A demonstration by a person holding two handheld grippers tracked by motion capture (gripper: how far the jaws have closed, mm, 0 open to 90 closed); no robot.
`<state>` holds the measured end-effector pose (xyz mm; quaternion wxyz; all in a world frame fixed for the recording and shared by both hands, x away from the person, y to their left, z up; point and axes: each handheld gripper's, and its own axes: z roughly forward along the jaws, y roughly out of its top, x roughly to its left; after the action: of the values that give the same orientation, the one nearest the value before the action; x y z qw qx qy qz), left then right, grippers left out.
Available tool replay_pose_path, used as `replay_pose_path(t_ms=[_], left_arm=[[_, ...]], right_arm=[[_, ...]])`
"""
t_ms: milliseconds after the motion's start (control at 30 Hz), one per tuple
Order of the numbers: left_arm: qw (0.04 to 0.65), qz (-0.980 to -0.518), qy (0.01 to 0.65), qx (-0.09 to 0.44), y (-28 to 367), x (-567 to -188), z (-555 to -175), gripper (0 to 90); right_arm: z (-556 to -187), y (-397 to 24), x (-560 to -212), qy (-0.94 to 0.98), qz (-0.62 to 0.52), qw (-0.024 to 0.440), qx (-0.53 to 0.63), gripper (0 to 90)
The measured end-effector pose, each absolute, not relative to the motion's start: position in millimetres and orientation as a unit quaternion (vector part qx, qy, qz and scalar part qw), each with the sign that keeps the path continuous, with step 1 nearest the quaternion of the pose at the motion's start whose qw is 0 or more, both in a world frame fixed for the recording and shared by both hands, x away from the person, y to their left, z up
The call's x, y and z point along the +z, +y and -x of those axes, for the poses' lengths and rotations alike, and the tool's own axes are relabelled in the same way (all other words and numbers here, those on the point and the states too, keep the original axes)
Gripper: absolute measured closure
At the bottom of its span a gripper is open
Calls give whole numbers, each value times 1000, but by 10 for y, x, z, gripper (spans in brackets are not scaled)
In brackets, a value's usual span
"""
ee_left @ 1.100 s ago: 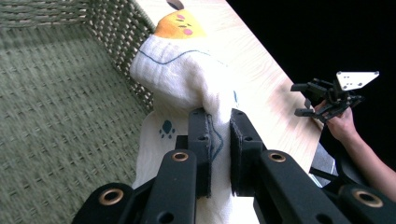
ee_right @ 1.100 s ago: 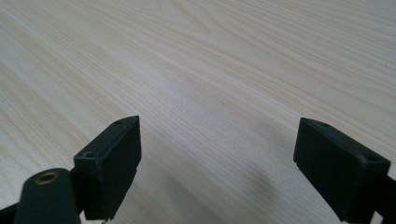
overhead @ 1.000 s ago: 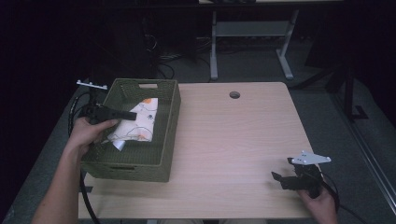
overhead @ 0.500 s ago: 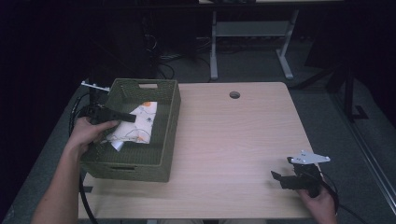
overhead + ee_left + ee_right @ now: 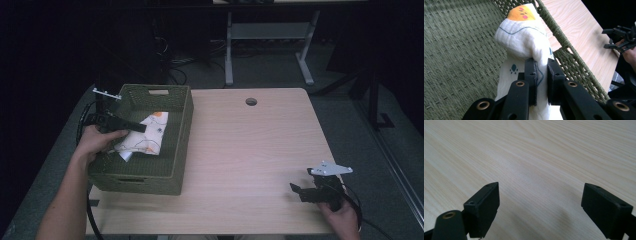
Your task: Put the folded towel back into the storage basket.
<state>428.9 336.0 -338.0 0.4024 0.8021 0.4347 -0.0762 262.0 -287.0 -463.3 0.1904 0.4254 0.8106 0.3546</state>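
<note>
The left gripper (image 5: 540, 75) had its two black fingers (image 5: 531, 72) closed tight on a soft white cloth with blue line drawings and an orange patch (image 5: 524, 40). The thin, finely woven fabric was pinched into a fold between the flat pads and bulged above them in a rounded lump. The cloth hung inside the olive-green rectangular basket of woven cord (image 5: 172, 170), near its long wall; its lower part lay on the rough woven bottom. The basket stood at the left side of the pale wooden worktop (image 5: 250, 150), which had a smooth surface with fine grain. The right gripper (image 5: 540, 202) was low over the bare worktop near its right front corner, well apart from the basket, its blocky fingers (image 5: 484, 205) spread wide and holding nothing.
</note>
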Motion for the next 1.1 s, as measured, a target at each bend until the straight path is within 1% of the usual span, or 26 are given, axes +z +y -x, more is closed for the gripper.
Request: replay_pose_path(t_ms=[200, 233, 300, 367, 400, 433, 733, 1100], left_arm=[[382, -810, 440, -59, 3384, -3436, -4334, 811], [373, -814, 443, -47, 3371, -3454, -4350, 794], [359, -818, 449, -31, 3352, -3472, -4363, 698], [356, -818, 451, -30, 3349, -3481, -4367, 685], [354, -817, 454, -29, 3351, -3478, -4370, 658], [354, -816, 456, -28, 3354, -3471, -4366, 650], [354, -817, 456, -17, 3319, -3378, -4262, 615], [356, -820, 449, -14, 3238, -3328, -4205, 611]], right_arm=[[-2624, -2865, -4634, 810, -426, 190, 355, 147], [-2625, -2864, -4635, 811, -426, 190, 355, 147], [-2626, -2861, -4636, 810, -426, 190, 355, 147], [-2626, -2858, -4635, 810, -425, 190, 356, 147], [-2624, -2854, -4632, 810, -425, 189, 356, 147], [-2624, -2856, -4630, 811, -424, 189, 356, 146], [-2618, -2822, -4623, 813, -419, 187, 357, 147], [-2597, -2784, -4611, 816, -414, 186, 358, 147]])
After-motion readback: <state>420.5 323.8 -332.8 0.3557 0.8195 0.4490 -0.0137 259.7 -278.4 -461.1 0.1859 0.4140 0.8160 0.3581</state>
